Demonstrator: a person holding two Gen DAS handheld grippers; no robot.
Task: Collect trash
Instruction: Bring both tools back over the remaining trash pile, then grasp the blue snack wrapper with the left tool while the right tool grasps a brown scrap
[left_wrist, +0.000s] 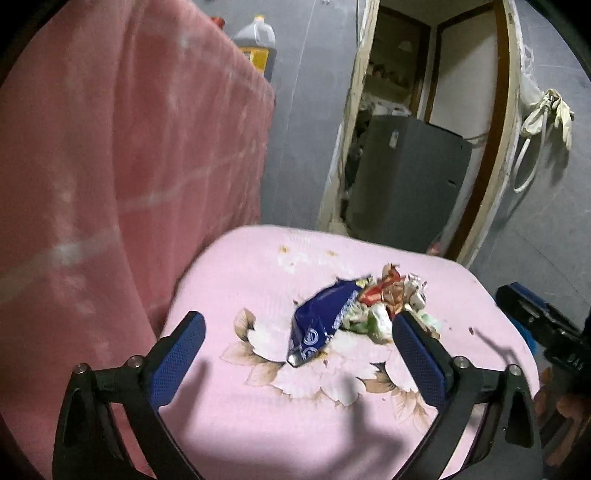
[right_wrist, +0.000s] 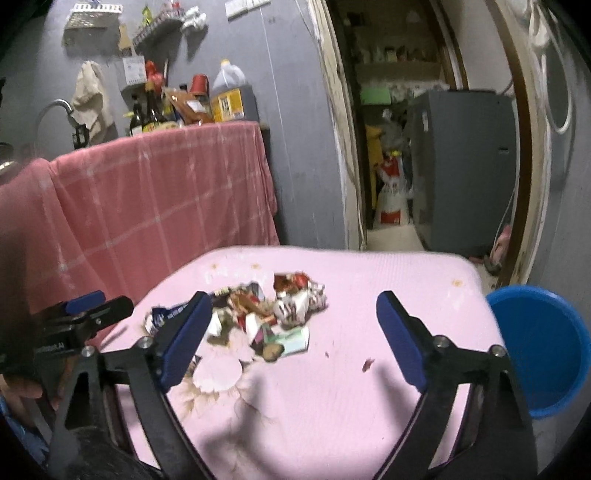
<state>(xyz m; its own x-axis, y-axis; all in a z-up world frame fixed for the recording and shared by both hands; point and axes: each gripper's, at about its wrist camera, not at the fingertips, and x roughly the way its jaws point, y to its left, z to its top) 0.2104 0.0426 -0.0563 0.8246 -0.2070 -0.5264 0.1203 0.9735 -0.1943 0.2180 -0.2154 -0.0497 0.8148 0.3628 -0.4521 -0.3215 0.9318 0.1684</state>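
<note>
Small table w/ pink floral cloth, stained by a few brown spots nr far edge. Trash pile on it, toward far half, roughly mid btw left & right edges: dark blue foil wrapper at pile's left, crumpled red, green & white wrappers bunched on its right. A few crumbs loose on cloth right of pile.

Left gripper over near part of table, jaws spread wide, nothing clamped; blue pads either side of blue wrapper, not touching it. Right-hand pad overlaps pile's right end in left wrist view; contact can't be told. Right gripper also spread wide, empty; its left pad in front of pile in right wrist view, the rest of its gap over bare cloth. Each gripper visible at frame edge of the other's view, w/ fingers of a hand at lower left of right wrist view.

Blue plastic bin on floor just off table's right edge. Left of table, counter draped in pink checked cloth, carrying bottles, red cup, big oil jug; tap & hanging rag beyond. Grey walls, shelves high up. Open doorway behind table, grey cabinet inside; gloves hung on wall to its right.
</note>
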